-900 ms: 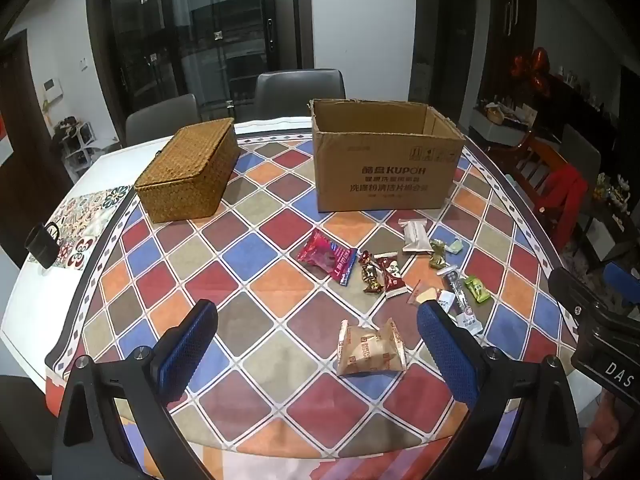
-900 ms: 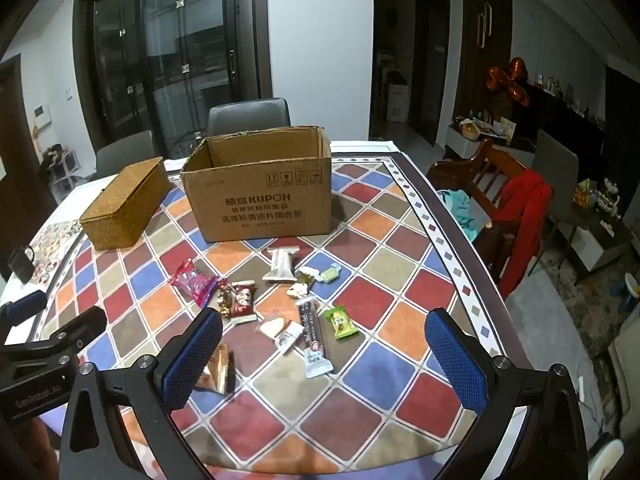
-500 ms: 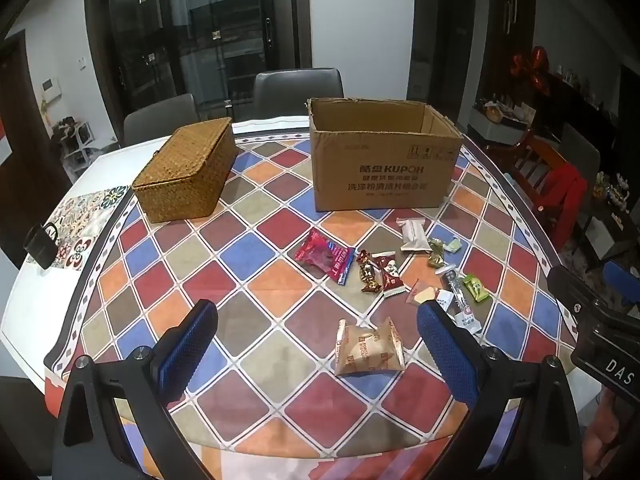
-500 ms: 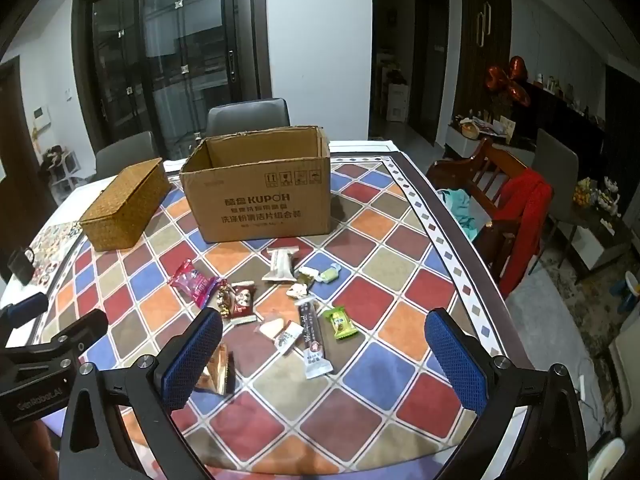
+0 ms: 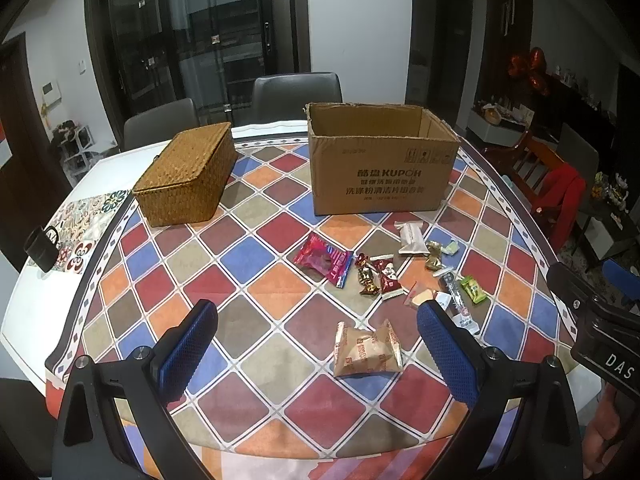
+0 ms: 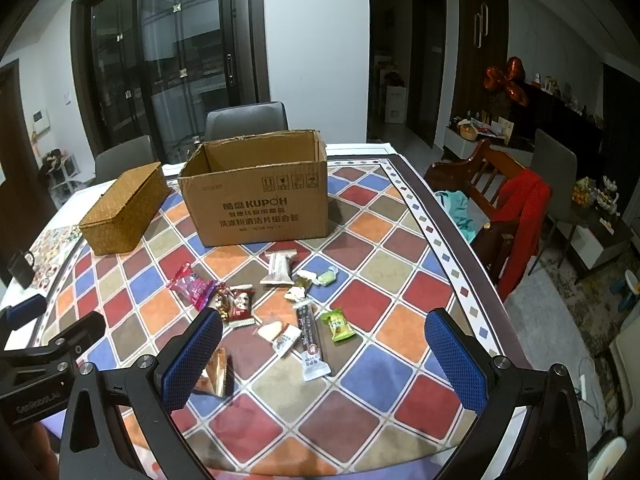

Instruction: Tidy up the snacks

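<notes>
Cardboard box (image 5: 384,168) interior floor hidden by its front wall; tan snack pack (image 6: 216,372) beside it half-covered by right fingers (image 6: 192,360).

Both grippers look alike: the left gripper (image 5: 316,336) and right gripper (image 6: 324,344) have black frames with silver screws and blue, dimpled pads (image 5: 188,350). White lettering marks each black body, partly cut off at the edge.

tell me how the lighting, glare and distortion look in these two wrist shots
Left wrist view: dim indoor light, black fisheye corners, table edge bowed, soft sheen on the tablecloth near the tan snack packet. Right wrist view: ceiling lights mirrored in the dark glass doors, walls curve; print on the cardboard box stays sharp.
</notes>
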